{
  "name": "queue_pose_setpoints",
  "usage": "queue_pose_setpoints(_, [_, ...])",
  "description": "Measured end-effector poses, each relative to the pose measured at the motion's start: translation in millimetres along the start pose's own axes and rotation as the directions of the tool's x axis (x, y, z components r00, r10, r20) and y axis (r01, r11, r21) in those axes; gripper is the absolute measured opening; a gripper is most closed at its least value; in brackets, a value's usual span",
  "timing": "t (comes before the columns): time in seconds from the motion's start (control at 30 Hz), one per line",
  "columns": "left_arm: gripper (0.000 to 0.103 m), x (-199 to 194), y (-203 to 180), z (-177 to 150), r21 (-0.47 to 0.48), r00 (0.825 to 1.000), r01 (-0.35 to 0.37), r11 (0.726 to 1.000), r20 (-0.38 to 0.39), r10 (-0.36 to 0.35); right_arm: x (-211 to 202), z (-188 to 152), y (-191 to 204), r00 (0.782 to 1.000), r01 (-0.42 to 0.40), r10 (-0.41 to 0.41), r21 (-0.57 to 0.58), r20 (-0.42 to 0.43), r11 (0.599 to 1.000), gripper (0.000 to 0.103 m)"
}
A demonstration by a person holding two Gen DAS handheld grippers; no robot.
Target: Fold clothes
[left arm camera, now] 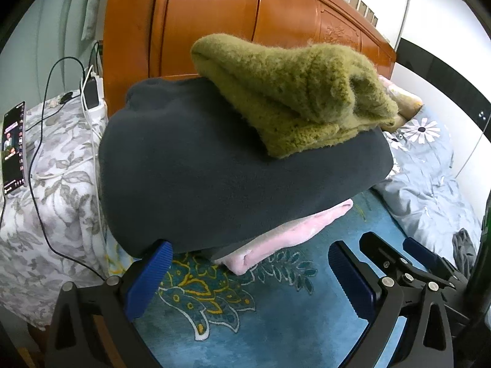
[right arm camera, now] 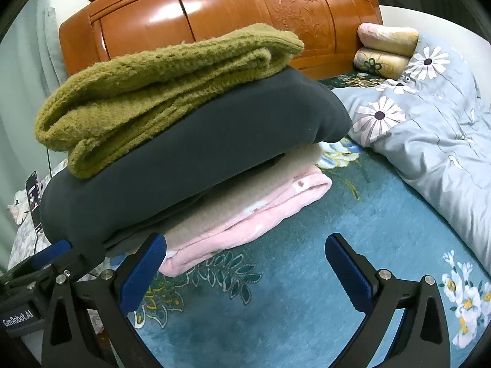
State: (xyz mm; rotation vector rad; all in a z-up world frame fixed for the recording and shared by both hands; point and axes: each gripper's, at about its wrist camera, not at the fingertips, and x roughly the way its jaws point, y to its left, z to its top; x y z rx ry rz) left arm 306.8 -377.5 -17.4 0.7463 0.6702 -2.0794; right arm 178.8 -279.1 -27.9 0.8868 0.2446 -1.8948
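A bed seen from two gripper cameras, described from the left side across to the right.

At the far left, a smartphone (left arm camera: 13, 148) with a lit screen lies on a grey floral cloth (left arm camera: 58, 184), with black and white cables (left arm camera: 89, 98) running over the cloth to a charger block beside a glossy orange-brown wooden headboard (left arm camera: 214, 24).

In the middle stands a stack of folded clothes on the bed's teal floral blanket (left arm camera: 276, 306). At the bottom is a folded pink garment (right arm camera: 245, 214), its edge sticking out toward the cameras. On it lies a larger dark grey folded garment (left arm camera: 214, 178), which overhangs the pink one. On top sits a fuzzy olive-green folded knit (left arm camera: 291, 98).

The left gripper (left arm camera: 248, 279) hangs just in front of the stack, its blue-padded jaws wide apart and holding nothing; the left pad sits right at the lower edge of the dark grey garment, though whether they touch cannot be told. The right gripper (right arm camera: 245, 273) is close beside it, jaws also spread wide and empty, its left pad just in front of the pink garment's corner.

To the right, well apart from the stack, a grey-blue duvet (right arm camera: 429, 128) printed with white daisies lies rumpled on the bed. Two rolled pillows (right arm camera: 386, 49) are stacked against the headboard beyond it.
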Motion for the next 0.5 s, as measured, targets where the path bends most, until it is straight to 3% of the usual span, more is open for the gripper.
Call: queue_pose_setpoints(0.5, [0.103,1.3,-5.3,0.4,0.052,0.998,-0.068,0.996,0.022,0.066,-1.0,0.2,-2.2,1.0,0.018,-0.018,-0.015,-0.006,1.0,0.103])
